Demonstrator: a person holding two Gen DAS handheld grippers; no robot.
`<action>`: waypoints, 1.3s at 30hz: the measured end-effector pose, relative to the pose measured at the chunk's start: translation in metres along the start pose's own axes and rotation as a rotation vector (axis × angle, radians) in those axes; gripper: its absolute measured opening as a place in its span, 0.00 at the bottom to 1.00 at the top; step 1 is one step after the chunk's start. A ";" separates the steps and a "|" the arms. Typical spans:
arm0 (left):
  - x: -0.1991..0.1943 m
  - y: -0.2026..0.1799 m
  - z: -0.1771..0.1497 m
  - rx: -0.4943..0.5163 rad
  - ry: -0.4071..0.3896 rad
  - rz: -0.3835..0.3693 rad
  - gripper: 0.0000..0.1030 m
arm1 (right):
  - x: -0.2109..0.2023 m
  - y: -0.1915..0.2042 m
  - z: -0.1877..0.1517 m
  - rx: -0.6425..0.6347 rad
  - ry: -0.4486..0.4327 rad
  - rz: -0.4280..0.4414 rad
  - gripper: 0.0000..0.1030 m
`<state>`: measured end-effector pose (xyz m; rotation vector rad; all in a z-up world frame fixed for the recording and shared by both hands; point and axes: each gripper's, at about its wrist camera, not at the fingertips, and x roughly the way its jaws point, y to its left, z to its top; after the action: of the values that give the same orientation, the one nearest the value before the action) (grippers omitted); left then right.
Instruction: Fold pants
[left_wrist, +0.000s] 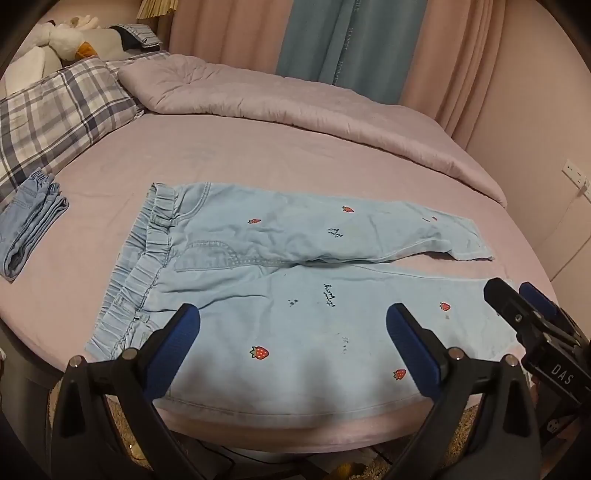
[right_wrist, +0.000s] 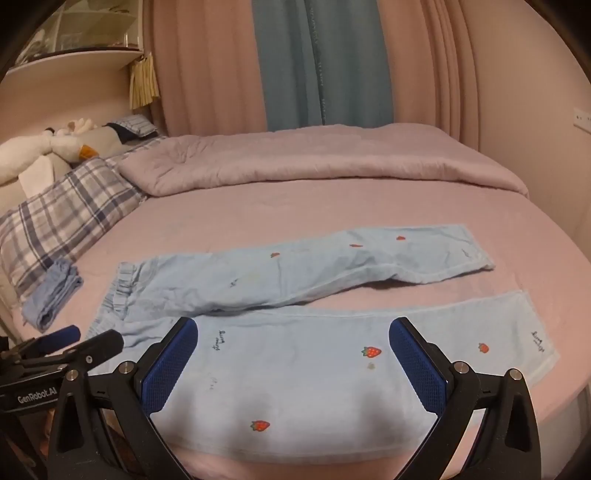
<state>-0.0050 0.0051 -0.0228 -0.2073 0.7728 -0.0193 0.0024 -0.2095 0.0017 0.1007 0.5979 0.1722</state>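
Light blue pants (left_wrist: 288, 295) with red strawberry prints lie flat on the pink bed, waistband to the left, both legs running right. They also show in the right wrist view (right_wrist: 295, 354). My left gripper (left_wrist: 293, 321) is open and empty, hovering over the near leg by the hip. My right gripper (right_wrist: 293, 332) is open and empty over the near leg further toward the hem. The right gripper also shows in the left wrist view (left_wrist: 517, 295) at the right edge, and the left gripper shows in the right wrist view (right_wrist: 92, 338) at the left.
A folded blue garment (left_wrist: 31, 229) lies at the left by a plaid pillow (left_wrist: 55, 122). A folded pink quilt (left_wrist: 295, 107) runs along the far side of the bed. Curtains (right_wrist: 325, 62) hang behind. The bed's front edge (left_wrist: 295, 428) is just below the pants.
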 end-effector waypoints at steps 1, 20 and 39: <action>0.000 0.001 0.000 -0.002 0.006 0.007 0.99 | 0.000 0.002 -0.001 0.003 0.002 -0.002 1.00; 0.000 0.006 -0.001 0.006 0.018 -0.017 0.97 | 0.009 -0.003 -0.001 0.026 0.037 -0.017 1.00; -0.002 0.007 -0.002 0.023 0.018 -0.020 0.95 | 0.011 -0.011 -0.002 0.060 0.054 -0.038 1.00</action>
<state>-0.0079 0.0117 -0.0242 -0.1932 0.7877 -0.0494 0.0121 -0.2180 -0.0074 0.1431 0.6583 0.1203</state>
